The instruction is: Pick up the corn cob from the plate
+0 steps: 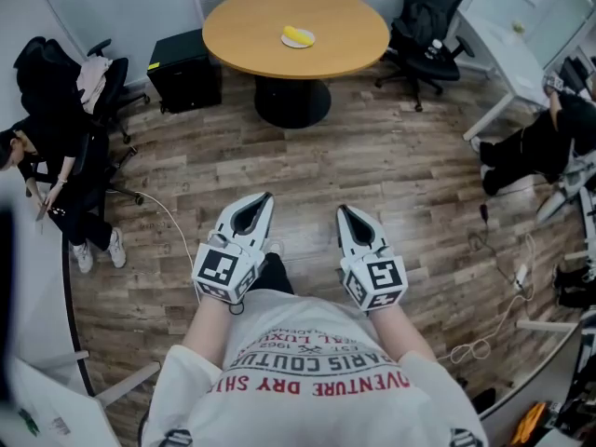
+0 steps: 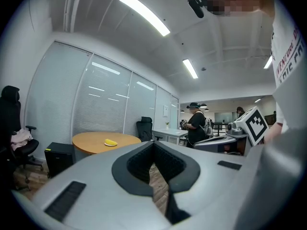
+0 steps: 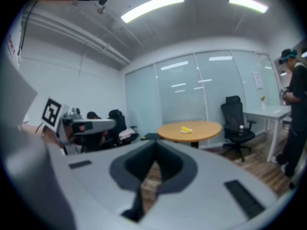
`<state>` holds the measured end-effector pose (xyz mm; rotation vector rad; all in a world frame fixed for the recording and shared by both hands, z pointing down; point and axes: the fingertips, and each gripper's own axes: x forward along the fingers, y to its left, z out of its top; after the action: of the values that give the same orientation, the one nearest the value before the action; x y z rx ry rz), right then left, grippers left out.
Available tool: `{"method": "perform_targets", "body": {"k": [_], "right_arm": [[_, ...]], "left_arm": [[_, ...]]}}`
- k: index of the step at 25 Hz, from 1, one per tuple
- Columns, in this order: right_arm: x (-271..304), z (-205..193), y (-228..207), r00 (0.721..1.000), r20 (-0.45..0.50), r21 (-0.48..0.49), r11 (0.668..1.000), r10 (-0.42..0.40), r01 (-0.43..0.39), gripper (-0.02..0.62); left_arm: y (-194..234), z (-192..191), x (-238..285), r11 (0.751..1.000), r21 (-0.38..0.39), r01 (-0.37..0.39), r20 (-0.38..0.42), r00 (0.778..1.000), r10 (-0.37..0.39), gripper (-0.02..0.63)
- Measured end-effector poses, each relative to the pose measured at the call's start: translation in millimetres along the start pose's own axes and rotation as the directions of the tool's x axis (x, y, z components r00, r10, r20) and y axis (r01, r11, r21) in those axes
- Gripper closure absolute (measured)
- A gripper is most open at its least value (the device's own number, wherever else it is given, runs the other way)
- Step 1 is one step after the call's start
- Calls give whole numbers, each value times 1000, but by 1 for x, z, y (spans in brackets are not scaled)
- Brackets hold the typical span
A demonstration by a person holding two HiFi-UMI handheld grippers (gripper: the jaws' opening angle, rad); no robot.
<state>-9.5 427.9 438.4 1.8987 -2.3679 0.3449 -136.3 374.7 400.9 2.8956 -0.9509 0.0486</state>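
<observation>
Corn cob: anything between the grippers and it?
Nothing visible. Only floor lies between the left gripper, the right gripper and the table, where the corn cob lies on its plate.

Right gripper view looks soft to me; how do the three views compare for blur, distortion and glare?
Right gripper view: soft all over, the right tool and the corn cob smeared, straight lines bowed by the wide lens. Left gripper view: crisper, same bowing, dark corners, ceiling strip light blown out. Head view: sharp and evenly lit, blurred only at its left edge.
</observation>
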Motion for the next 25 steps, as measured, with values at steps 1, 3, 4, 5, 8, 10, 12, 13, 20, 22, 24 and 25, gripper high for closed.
{"method": "perform_targets", "body": {"k": [1, 3, 4, 5, 8, 10, 12, 13, 20, 22, 24, 25], "right_arm": [[12, 3, -3, 1000, -1, 0, 1000, -4, 4, 566], [38, 10, -9, 1000, -1, -2, 1000, -13, 13, 566], [52, 14, -12, 1000, 0, -2, 1000, -20, 20, 566], [66, 19, -15, 1000, 1, 1, 1000, -29, 29, 566], [111, 31, -24, 998, 0, 10, 998, -56, 56, 566], [140, 38, -30, 998, -2, 8, 998, -68, 68, 566], [165, 44, -36, 997, -2, -2, 997, -77, 77, 566], [178, 48, -40, 997, -3, -8, 997, -81, 81, 566], [251, 64, -55, 997, -35, -4, 998, -70, 70, 566], [271, 67, -60, 998, -39, -4, 998, -56, 56, 566], [291, 69, -70, 998, -41, -3, 999, -45, 45, 566], [301, 69, -75, 998, -44, -1, 999, -38, 38, 566]], "left_arm": [[9, 2, 8, 1000, -1, 6, 3, 1000, -6, 572], [30, 8, 25, 1000, 2, 19, 12, 1000, -19, 572], [42, 11, 34, 1000, 5, 26, 15, 1000, -26, 572], [55, 14, 43, 999, 7, 33, 17, 999, -33, 572], [98, 21, 71, 999, 5, 52, 21, 998, -52, 572], [125, 25, 90, 998, 5, 62, 23, 998, -62, 572], [149, 27, 108, 997, 12, 72, 22, 997, -72, 572], [160, 29, 117, 997, 16, 75, 22, 997, -75, 572], [221, 27, 162, 998, -24, 66, -6, 998, -66, 572], [232, 25, 175, 998, -33, 59, -13, 998, -60, 572], [244, 23, 189, 998, -37, 49, -18, 999, -50, 572], [250, 22, 196, 999, -36, 41, -22, 999, -42, 572]]}}
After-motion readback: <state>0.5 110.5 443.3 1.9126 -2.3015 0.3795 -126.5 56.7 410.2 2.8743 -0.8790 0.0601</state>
